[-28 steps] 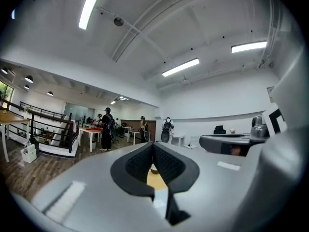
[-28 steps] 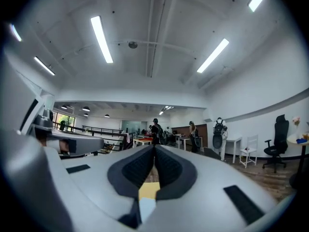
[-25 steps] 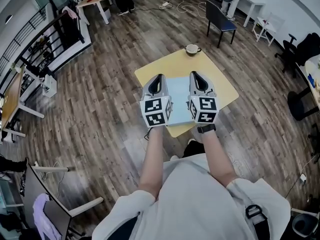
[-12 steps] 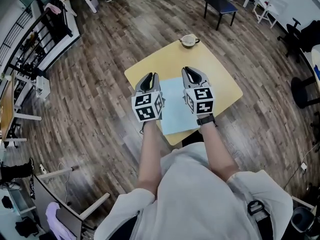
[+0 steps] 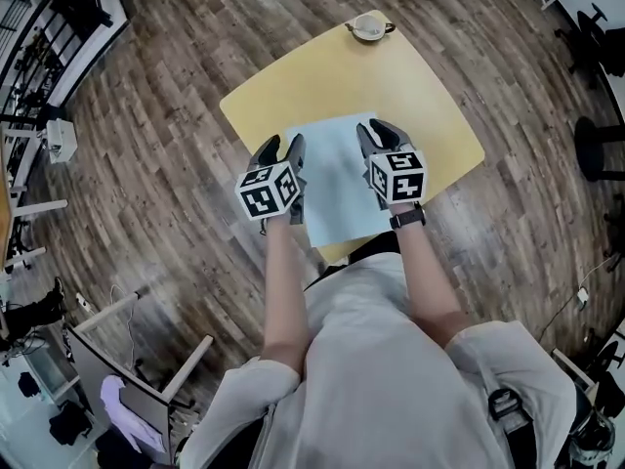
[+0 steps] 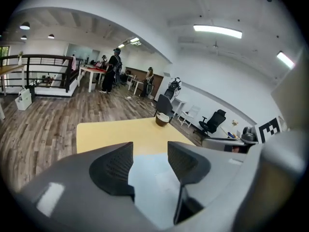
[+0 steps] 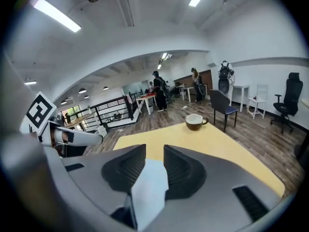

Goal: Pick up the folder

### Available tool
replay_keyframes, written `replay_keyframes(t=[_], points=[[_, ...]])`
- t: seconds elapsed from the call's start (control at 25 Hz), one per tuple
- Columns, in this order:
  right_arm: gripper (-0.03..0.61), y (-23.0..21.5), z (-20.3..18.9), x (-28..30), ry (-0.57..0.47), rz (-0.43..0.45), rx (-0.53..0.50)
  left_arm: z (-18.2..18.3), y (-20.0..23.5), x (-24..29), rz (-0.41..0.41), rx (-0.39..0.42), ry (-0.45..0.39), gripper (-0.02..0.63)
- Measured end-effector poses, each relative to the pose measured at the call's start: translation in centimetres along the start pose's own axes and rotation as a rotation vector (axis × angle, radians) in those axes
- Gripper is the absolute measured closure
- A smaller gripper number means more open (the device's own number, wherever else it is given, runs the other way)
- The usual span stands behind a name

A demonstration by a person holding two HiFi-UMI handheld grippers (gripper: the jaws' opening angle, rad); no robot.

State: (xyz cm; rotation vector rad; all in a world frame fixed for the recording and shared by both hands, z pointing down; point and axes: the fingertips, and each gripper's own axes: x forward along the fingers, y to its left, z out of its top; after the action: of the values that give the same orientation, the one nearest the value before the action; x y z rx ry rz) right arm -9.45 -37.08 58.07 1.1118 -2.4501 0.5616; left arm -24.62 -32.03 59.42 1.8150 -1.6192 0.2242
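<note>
As both pairs of jaws part, the pale blue folder (image 5: 337,179) lies flat on the yellow table (image 5: 293,76), not lifted.
Nearest, at mid-frame in the head view, the left gripper (image 5: 281,148) sits at the folder's left edge and the right gripper (image 5: 379,130) at its right edge. Each gripper's own view shows the jaws opening with the sheet in the gap, and the pads look clear of it. The folder's near end reaches toward the table's near corner. Farther up the frame a cup (image 5: 369,27) stands well apart. I judge that neither gripper holds the folder now. A pick-up next calls for both grippers to close on the edges together, then lift level.
</note>
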Motion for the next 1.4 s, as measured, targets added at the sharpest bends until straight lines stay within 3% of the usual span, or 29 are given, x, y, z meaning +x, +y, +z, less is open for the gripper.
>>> replay_keyframes(t=[0.04, 0.16, 0.36, 0.48, 0.56, 0.84, 0.96, 1.12, 1.4], points=[[0.469, -0.2, -0.9, 0.4, 0.025, 0.000, 0.009, -1.0, 0.4, 0.4, -0.006, -0.019, 0.028, 0.397], [0.444, -0.7, -3.7, 1.2, 0.089, 0.023, 0.039, -4.1, 1.4, 1.4, -0.005, -0.069, 0.097, 0.365], [0.319, -1.3, -7.8, 1.8, 0.201, 0.050, 0.029, -8.6, 1.9, 2.6, -0.014, -0.127, 0.209, 0.272], [0.291, -2.1, -9.3, 2.1, 0.228, 0.034, 0.057, -9.7, 2.0, 3.0, -0.036, -0.121, 0.215, 0.186], [0.288, -2.8, -10.3, 2.2, 0.240, 0.026, 0.093, -10.3, 2.1, 3.2, -0.037, -0.111, 0.218, 0.165], [0.282, -4.4, -13.1, 2.3, 0.230, 0.048, 0.329, -11.7, 1.9, 4.6, -0.047, -0.180, 0.242, 0.153], [0.283, -4.3, -14.0, 2.5, 0.235, 0.073, 0.352, -12.3, 1.7, 5.3, -0.038, -0.224, 0.231, 0.153], [0.284, -4.4, -14.1, 2.7, 0.229, 0.095, 0.387, -12.6, 2.4, 5.7, 0.015, -0.216, 0.233, 0.156], [0.284, -4.2, -14.1, 3.0, 0.280, 0.040, 0.352, -12.9, 2.4, 5.8, 0.056, -0.198, 0.250, 0.160]])
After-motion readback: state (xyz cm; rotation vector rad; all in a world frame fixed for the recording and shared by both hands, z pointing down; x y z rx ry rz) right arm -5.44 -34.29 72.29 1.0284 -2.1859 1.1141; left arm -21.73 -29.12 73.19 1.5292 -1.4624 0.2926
